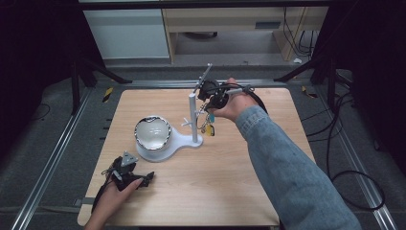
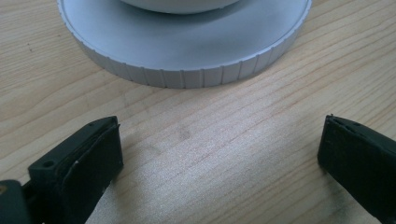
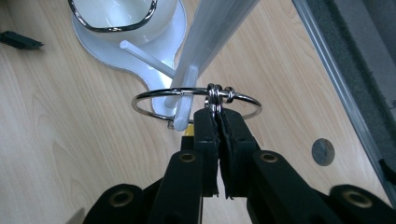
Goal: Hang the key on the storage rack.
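Note:
A white stand (image 1: pixel 193 120) with a post and short pegs rises from a flat white base (image 1: pixel 168 143) that also carries a white bowl (image 1: pixel 152 132) with a chrome rim. My right gripper (image 1: pixel 213 98) is shut on a silver key ring (image 3: pixel 196 105), holding it by the small rings at its top. The big ring loops around a white peg (image 3: pixel 184 100) of the stand. Coloured tags (image 1: pixel 209 123) hang below the ring. My left gripper (image 1: pixel 131 178) rests open on the table in front of the base (image 2: pixel 187 46), nothing between its jaws.
The wooden table (image 1: pixel 215 182) has bare surface to the right and front of the stand. A round hole (image 3: pixel 322 151) sits in the tabletop near its right edge. Metal rails and cables run along the floor at both sides.

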{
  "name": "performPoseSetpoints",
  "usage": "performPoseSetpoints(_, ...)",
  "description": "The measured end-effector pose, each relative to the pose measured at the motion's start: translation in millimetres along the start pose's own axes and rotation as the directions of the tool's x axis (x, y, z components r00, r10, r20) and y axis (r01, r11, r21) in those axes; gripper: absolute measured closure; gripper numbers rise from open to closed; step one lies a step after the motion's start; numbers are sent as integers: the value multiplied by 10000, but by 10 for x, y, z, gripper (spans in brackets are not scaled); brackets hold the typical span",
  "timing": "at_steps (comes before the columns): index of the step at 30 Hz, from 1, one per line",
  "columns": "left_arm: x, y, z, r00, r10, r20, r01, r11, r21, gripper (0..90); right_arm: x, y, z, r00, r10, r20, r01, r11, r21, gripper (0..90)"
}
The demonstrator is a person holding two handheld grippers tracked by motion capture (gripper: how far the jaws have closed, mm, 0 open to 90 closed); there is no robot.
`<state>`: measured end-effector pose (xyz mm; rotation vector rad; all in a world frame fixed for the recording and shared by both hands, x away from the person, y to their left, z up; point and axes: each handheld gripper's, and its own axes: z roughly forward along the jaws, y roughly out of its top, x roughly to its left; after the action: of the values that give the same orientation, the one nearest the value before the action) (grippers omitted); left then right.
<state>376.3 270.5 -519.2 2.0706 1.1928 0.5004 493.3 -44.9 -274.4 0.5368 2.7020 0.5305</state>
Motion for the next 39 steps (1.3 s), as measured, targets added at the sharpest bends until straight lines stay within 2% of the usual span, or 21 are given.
performPoseSetpoints(2, 0, 0, 0, 10000, -2, 1, 2, 10000, -1, 0, -7, 0, -5, 10000, 21, 80, -20, 10000, -78, 847)
performPoseSetpoints(4, 0, 0, 0, 10000, -3, 2, 3, 10000, 2, 0, -23, 4, -38, 9997, 234, -4, -234, 9990, -374, 843)
performPoseSetpoints(6, 0, -1, 0, 10000, 1, 4, -1, 10000, 1, 0, -36, 7, -66, 9998, 195, 100, -190, 9989, -428, 849)
performPoseSetpoints(13, 0, 0, -1, 10000, 5, 7, -5, 10000, 9, 0, -76, -61, -109, 9993, 244, 295, -235, 9992, -313, 850)
performPoseSetpoints(21, -1, 0, -1, 10000, 0, 6, 0, 10000, 6, 0, -141, -257, -80, 9973, 624, 396, -616, 9979, -202, 780)
performPoseSetpoints(23, -1, 0, -1, 10000, -1, 7, 1, 10000, 6, 0, -142, -291, -70, 9967, 695, 422, -688, 9975, -182, 738)
performPoseSetpoints(29, -1, 0, -1, 10000, 1, 6, -1, 10000, 5, 0, -179, -374, -10, 9916, 1154, 576, -1134, 9929, -372, 492)
performPoseSetpoints(33, 0, -1, -1, 10000, 2, 6, -2, 10000, 7, 0, -203, -394, 13, 9889, 1298, 718, -1256, 9903, -601, 421)
performPoseSetpoints(39, -1, -1, -1, 10000, 1, 6, -1, 10000, 6, 0, -232, -392, 35, 9824, 1606, 951, -1546, 9857, -668, 250)
